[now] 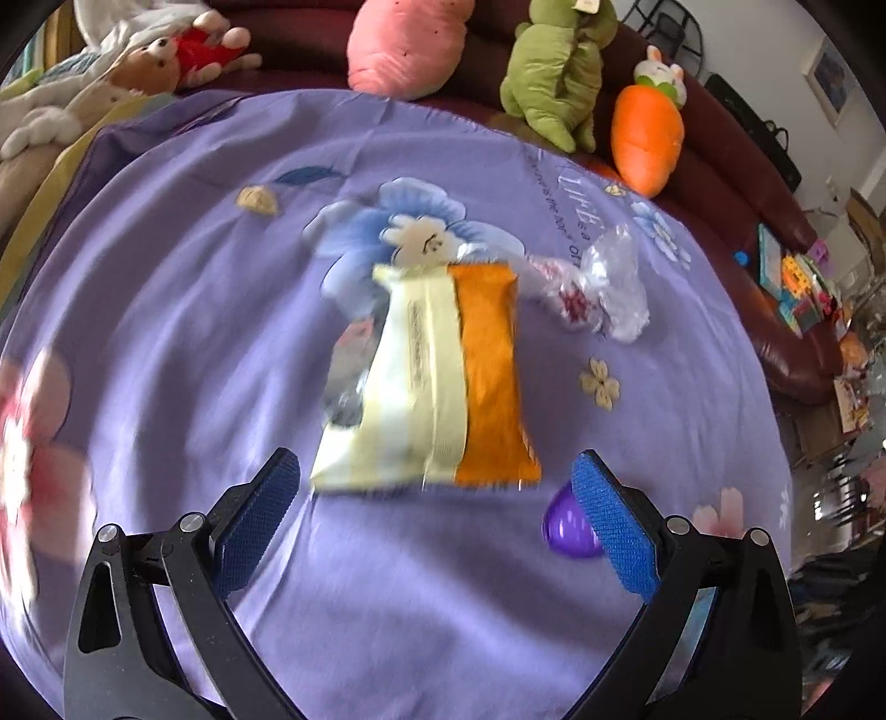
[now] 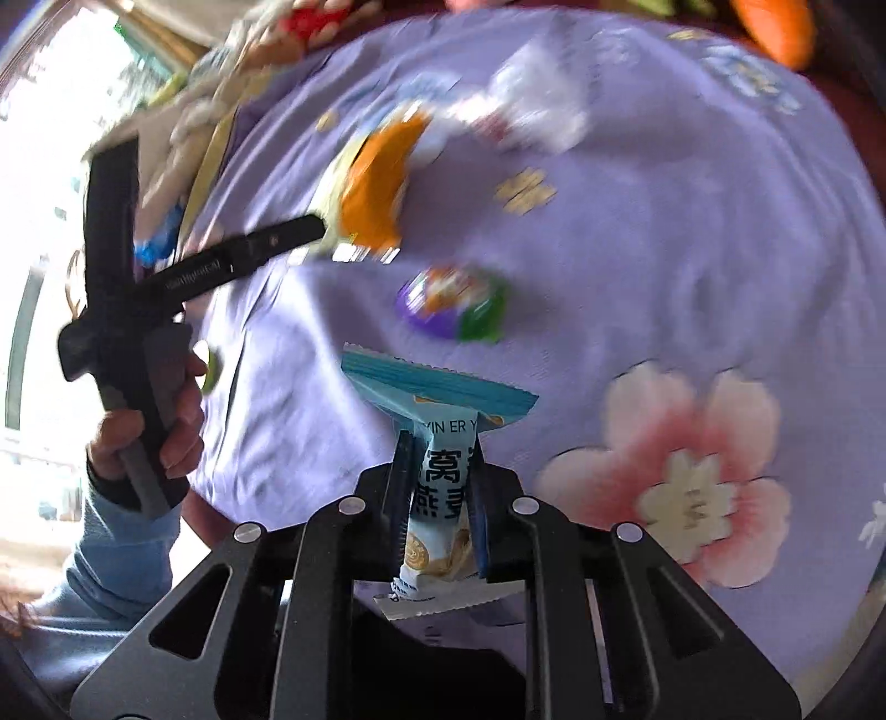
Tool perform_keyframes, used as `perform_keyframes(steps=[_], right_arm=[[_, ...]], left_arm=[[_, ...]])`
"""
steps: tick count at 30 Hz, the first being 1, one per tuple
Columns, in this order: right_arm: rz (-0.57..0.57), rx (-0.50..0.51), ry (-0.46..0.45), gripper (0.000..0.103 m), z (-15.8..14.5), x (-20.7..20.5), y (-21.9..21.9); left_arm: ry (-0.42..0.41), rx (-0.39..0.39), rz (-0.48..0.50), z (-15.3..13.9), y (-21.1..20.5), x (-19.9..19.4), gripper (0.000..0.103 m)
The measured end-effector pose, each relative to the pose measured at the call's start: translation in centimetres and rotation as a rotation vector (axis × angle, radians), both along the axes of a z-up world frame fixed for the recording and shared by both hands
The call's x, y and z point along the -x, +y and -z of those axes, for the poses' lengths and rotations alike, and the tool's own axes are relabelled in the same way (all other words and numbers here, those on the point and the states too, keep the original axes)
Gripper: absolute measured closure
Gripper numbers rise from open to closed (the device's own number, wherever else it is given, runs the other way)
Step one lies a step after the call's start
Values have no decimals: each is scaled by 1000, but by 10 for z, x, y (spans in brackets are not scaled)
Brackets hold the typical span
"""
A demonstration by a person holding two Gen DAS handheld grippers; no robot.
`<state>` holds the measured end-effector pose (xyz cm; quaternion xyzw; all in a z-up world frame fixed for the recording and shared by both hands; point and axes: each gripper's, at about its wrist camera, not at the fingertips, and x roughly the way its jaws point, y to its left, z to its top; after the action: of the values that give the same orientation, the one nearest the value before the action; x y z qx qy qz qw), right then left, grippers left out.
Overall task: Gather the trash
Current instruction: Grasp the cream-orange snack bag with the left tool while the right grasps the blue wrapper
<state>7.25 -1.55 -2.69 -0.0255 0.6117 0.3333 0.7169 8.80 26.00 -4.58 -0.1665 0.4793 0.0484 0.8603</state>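
An orange and cream snack wrapper (image 1: 443,376) lies on the purple bedsheet (image 1: 166,310), just ahead of my left gripper (image 1: 437,487), which stands open with nothing between its blue pads. A crumpled clear wrapper (image 1: 603,288) lies beyond it to the right. A purple and green jelly cup (image 1: 565,526) sits behind the right pad. In the right wrist view my right gripper (image 2: 440,443) is shut on a blue and white snack packet (image 2: 437,432). The orange wrapper (image 2: 376,188), the jelly cup (image 2: 454,302) and the clear wrapper (image 2: 531,116) lie farther out, blurred.
Plush toys line the sofa back: a pink one (image 1: 404,44), a green one (image 1: 559,72), an orange carrot (image 1: 645,138). Toys and boxes (image 1: 797,282) sit at the right. A hand (image 2: 149,437) in a light blue sleeve holds the other gripper's handle at the left.
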Motion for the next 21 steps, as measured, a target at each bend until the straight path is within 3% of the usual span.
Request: perform_keyframes(steps=[7, 15, 17, 21], right_arm=[[165, -28, -32, 86, -9, -44, -45], [238, -45, -11, 86, 4, -71, -67], [241, -45, -6, 86, 7, -73, -70], [248, -53, 0, 86, 10, -74, -77]], left_arm=[[59, -17, -41, 16, 4, -32, 4], [115, -29, -83, 38, 7, -46, 4], [108, -40, -93, 37, 7, -44, 8], [79, -41, -115, 32, 8, -35, 27]])
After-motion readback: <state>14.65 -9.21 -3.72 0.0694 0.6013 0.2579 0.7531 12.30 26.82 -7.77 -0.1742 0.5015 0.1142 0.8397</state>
